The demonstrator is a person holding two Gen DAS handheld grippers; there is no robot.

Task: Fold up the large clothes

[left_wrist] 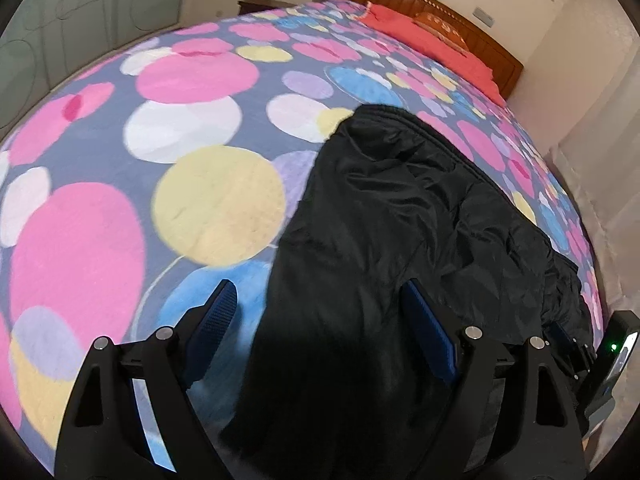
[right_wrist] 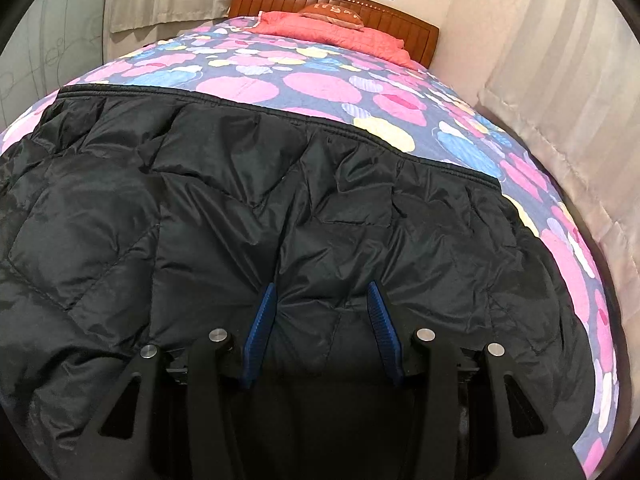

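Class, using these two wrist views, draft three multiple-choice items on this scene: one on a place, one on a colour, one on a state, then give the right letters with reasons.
1. Where does the jacket lie?
A. on the floor
B. on the bedspread
C. on a chair

2. What colour is the jacket?
A. black
B. red
C. white

3. How does the left gripper stand?
A. shut on the jacket
B. shut on a pillow
C. open

Answers: 1 B, patterned cover shows around it; 2 A, its quilted shell is black; 3 C, its blue fingers stand wide apart.
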